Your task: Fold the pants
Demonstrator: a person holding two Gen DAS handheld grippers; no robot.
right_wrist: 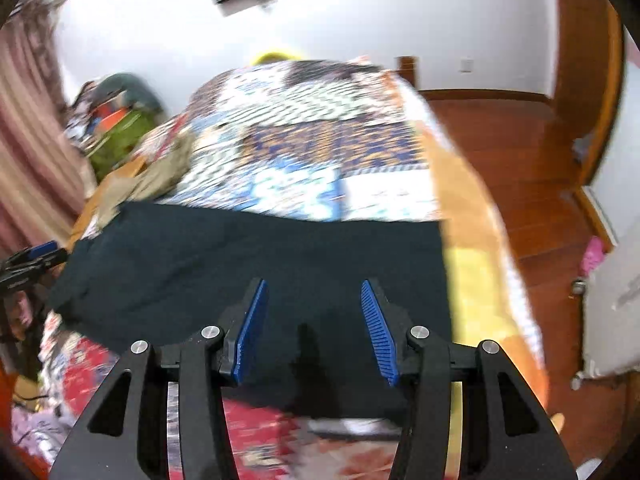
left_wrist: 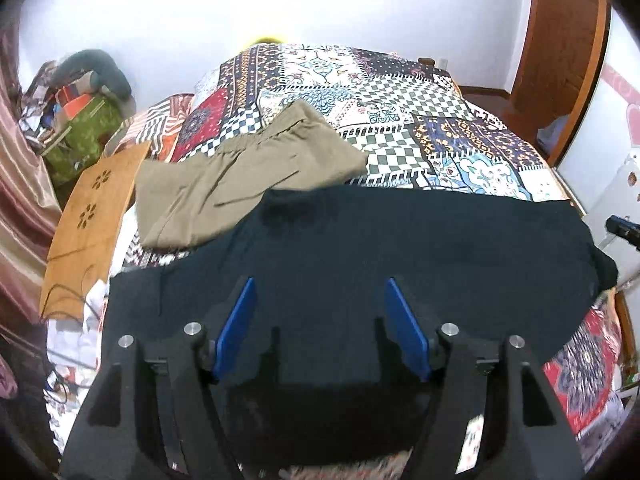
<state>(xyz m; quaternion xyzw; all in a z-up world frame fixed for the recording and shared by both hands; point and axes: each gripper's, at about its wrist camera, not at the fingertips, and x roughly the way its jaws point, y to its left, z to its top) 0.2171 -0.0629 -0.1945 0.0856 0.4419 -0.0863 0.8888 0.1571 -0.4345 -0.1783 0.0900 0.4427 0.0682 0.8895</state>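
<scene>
Dark navy pants lie spread flat across the near part of the bed. My left gripper hovers above their near left part, open, with nothing between its blue pads. The right wrist view is motion-blurred. In it the same dark pants lie under my right gripper, which is open and holds nothing. My left gripper's blue-tipped end shows at that view's left edge. Khaki pants lie folded on the bed beyond the dark pair, to the left.
A patchwork quilt covers the bed. An orange-brown bag with flower cut-outs lies at the bed's left edge, and a pile of clutter stands behind it by a curtain. Wooden floor and a door frame are on the right.
</scene>
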